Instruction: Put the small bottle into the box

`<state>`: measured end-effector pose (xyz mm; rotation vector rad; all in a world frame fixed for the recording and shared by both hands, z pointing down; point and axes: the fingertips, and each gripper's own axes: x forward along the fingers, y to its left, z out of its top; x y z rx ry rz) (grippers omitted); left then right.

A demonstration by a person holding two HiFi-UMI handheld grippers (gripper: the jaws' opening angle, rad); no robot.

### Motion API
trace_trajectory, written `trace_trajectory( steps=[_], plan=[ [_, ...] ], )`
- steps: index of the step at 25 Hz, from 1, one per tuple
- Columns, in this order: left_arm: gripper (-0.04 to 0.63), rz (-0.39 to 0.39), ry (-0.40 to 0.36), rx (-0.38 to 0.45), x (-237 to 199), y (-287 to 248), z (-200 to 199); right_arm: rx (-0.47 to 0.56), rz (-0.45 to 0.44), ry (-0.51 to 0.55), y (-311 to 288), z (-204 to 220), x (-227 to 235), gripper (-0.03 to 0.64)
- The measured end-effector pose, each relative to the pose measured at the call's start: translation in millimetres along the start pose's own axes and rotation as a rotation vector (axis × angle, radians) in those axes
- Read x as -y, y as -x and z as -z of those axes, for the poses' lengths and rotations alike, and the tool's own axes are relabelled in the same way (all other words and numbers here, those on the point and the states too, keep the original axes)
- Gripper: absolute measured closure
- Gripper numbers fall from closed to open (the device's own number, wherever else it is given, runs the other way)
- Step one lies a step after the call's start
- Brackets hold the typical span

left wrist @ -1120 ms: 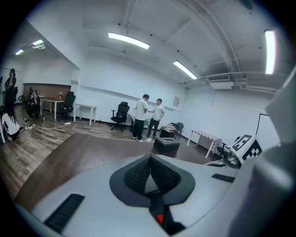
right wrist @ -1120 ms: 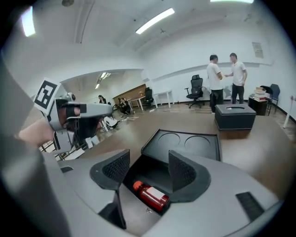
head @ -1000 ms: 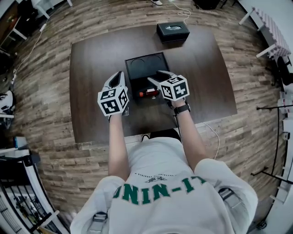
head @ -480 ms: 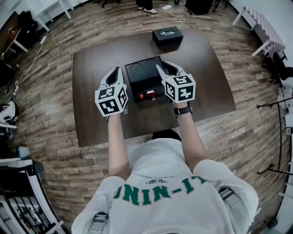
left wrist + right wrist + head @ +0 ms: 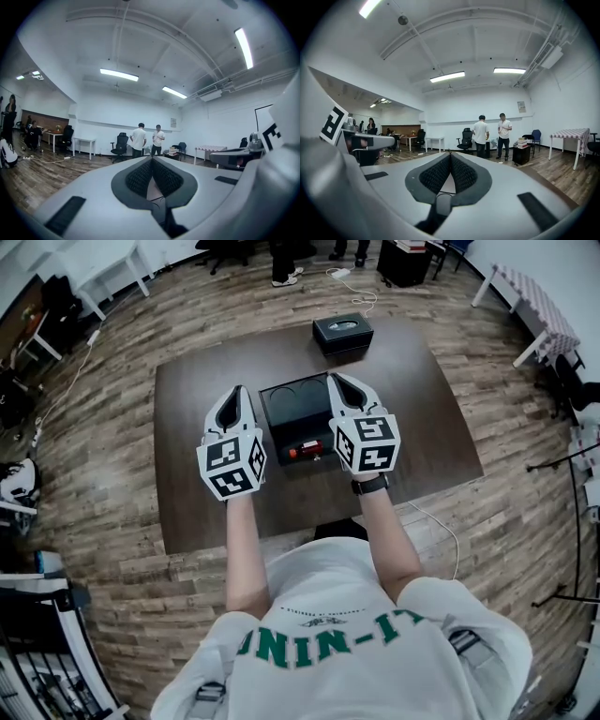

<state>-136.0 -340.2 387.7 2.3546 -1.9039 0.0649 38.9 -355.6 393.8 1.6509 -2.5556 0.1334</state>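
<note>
The small bottle [image 5: 304, 450], dark with a red part, lies on its side in the near part of the open black box [image 5: 292, 401] at the table's middle. Both grippers are lifted above the table and point away from me, one on each side of the box. My left gripper [image 5: 236, 392] [image 5: 151, 158] is shut with nothing between its pads. My right gripper [image 5: 335, 379] [image 5: 450, 153] is also shut and empty, its pads meeting at the tip. Both gripper views look out across the room, not at the table.
A black tissue box [image 5: 342, 334] stands at the far edge of the dark brown table [image 5: 422, 409]. Two people [image 5: 490, 133] stand far off in the room by office chairs. A cable [image 5: 436, 521] hangs off the table's near right edge.
My right gripper has lifted away from the bottle, swung to point forward and closed its jaws. The bottle stays in the box. The left gripper has hardly moved.
</note>
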Motion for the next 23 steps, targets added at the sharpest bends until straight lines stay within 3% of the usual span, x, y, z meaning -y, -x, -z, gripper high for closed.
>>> trace_trajectory(
  steps=[6,12,23],
  plan=[
    [0.583,0.032,0.035,0.033,1.4,7.1,-7.1,0.021,-0.006,0.011,3.8,-9.5,-10.7,0.601],
    [0.584,0.095,0.019,0.029,17.3,7.4,-5.5,0.033,-0.048,0.013,10.4,-12.7,-19.9,0.601],
    [0.584,0.114,0.015,0.054,28.4,1.9,-0.9,0.029,-0.071,0.031,13.0,-5.3,-18.1,0.601]
  ],
)
